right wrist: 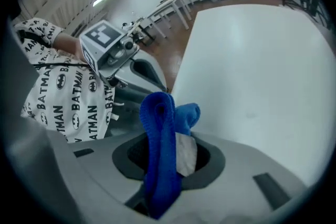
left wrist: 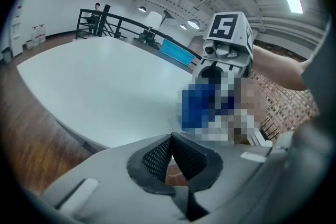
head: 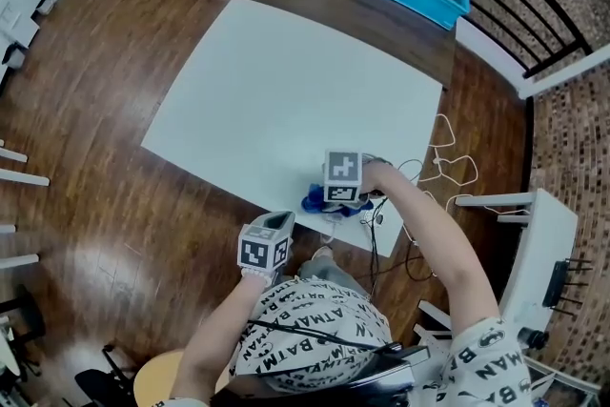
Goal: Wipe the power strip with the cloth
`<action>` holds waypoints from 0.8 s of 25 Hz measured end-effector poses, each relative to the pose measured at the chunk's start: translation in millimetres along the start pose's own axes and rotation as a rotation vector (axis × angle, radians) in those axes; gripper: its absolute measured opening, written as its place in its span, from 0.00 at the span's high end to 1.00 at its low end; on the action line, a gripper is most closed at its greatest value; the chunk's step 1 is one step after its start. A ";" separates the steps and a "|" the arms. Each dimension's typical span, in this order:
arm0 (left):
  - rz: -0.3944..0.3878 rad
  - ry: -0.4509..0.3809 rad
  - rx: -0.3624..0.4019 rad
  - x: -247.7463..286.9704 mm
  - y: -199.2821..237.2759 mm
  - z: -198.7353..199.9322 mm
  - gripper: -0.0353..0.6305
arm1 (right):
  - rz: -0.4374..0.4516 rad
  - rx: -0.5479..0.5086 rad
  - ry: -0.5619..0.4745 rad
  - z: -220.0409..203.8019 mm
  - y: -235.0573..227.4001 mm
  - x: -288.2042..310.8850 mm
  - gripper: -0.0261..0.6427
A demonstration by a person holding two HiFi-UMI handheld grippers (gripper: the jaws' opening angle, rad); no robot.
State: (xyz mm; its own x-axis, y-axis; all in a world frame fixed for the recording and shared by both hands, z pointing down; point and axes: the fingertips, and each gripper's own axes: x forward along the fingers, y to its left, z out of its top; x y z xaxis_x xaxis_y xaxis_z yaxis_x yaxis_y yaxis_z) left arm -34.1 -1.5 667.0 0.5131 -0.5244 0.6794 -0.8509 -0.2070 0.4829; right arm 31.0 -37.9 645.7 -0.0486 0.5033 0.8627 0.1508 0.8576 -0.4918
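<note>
White table, wood floor.

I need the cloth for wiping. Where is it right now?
The blue cloth is clamped in the right gripper, at the near edge of the white table in the head view.

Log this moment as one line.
left gripper: shut, empty | right gripper: shut on blue cloth | place: table near edge

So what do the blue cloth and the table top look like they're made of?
Blue cloth: soft, fuzzy knit, ribbed texture showing, probably microfibre or terry. Table top: smooth, matte white, no grain, likely laminate or painted board.
</note>
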 end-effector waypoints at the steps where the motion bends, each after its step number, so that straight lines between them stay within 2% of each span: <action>1: -0.001 -0.001 0.000 -0.6 -0.1 -1.1 0.97 | 0.014 -0.016 0.029 -0.1 5.9 8.2 0.77; 4: 0.001 -0.002 -0.006 -3.3 1.0 -6.3 0.97 | 0.028 -0.050 0.108 -4.2 16.3 25.7 0.77; 8: 0.004 -0.011 -0.016 -5.5 4.0 -9.8 0.97 | -0.051 -0.046 0.158 -5.5 -0.3 30.8 0.77; 15: 0.007 -0.021 -0.027 -8.5 7.8 -10.5 0.97 | -0.172 0.070 0.159 -13.5 -54.4 3.1 0.77; 20: 0.011 -0.023 -0.024 -10.5 10.3 -8.9 0.97 | -0.238 0.154 0.107 -23.7 -88.6 -17.6 0.77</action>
State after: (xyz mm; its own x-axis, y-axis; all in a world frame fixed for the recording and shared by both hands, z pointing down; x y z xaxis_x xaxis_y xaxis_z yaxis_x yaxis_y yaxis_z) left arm -47.3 9.2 669.8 0.5008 -0.5454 0.6721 -0.8534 -0.1817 0.4885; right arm 41.9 -125.3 676.9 0.0410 0.2794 0.9593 -0.0037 0.9602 -0.2794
